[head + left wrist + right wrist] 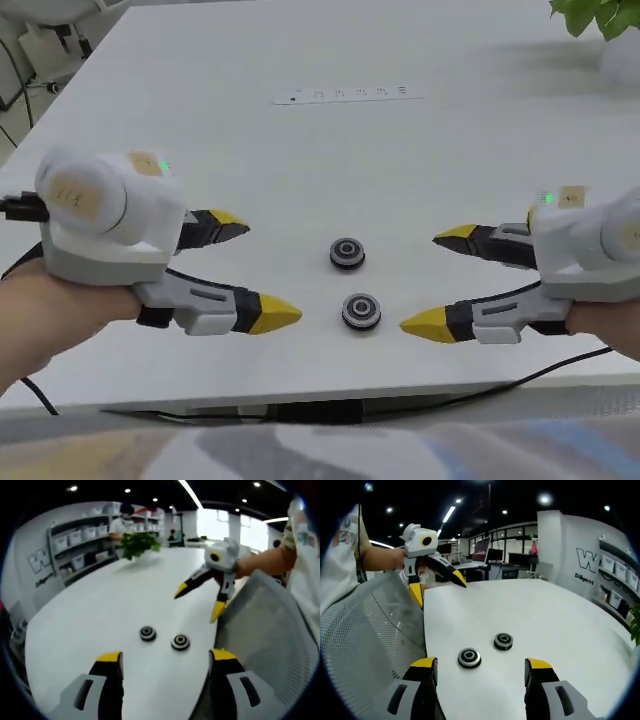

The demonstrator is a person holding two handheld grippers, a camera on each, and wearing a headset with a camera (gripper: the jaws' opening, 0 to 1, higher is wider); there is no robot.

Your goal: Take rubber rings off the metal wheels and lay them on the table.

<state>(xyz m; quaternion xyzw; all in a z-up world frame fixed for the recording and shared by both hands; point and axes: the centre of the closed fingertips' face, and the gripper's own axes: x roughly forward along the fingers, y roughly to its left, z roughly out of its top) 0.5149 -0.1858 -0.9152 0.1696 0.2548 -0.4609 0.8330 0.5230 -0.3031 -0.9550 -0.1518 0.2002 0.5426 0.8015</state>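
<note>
Here we are at the white counter (300,150), two small metal wheels sitting just below the middle of the head view. The far wheel (347,253) lies above, and the near wheel (361,311) is just under it and a touch to the right. They are close together but apart. Each wheel wears a dark rubber ring (377,312) round its rim, and both rings are on.

The left claw (272,270) comes in from the left of the frame, released, with its yellow tips spread wide and nothing between them. The right claw (420,282) mirrors it from the right, also released and empty. Both point inward at the wheels from either side, and neither touches one.

In the left gripper view we look between the spread jaws and see both wheels low in the centre. The right claw hangs above them at upper right, jaws parted. In the right gripper view the near wheel sits lower left of centre with the far wheel just up and to the right. The left claw is at upper left, over a mesh chair back (370,630).

A leafy plant (595,15) peeks in at the top right of the head view, and a printed strip (347,95) lies on the counter near the top.
</note>
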